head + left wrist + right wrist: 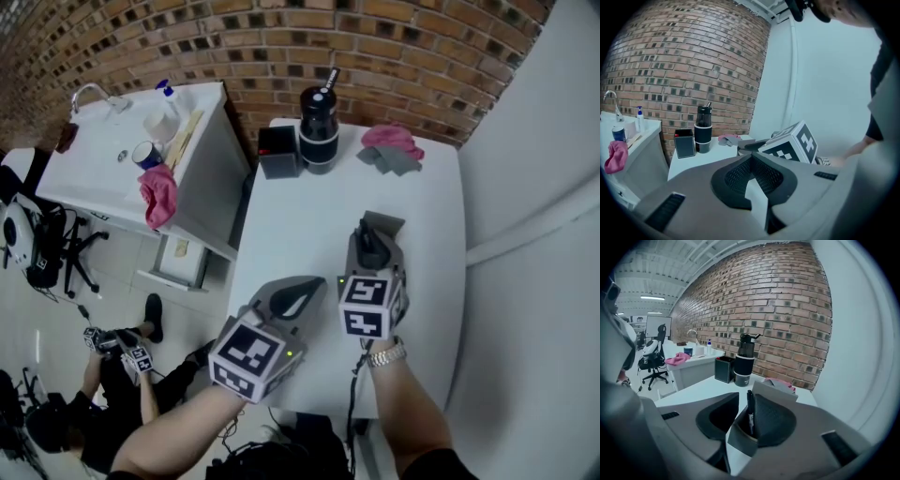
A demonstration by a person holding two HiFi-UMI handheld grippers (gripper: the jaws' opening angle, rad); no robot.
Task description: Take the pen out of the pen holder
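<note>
My right gripper is shut on a black pen, which stands upright between its jaws with its tip above them. It hovers over the middle of the white table, as the head view shows for the right gripper. The black pen holder stands at the table's far edge, well ahead of both grippers, and also shows in the left gripper view and the right gripper view. My left gripper is near the table's front left edge, its jaws closed on nothing.
A black bottle stands right beside the pen holder, and a pink and grey cloth lies at the far right. A sink counter with a pink rag stands to the left. A person crouches on the floor at lower left.
</note>
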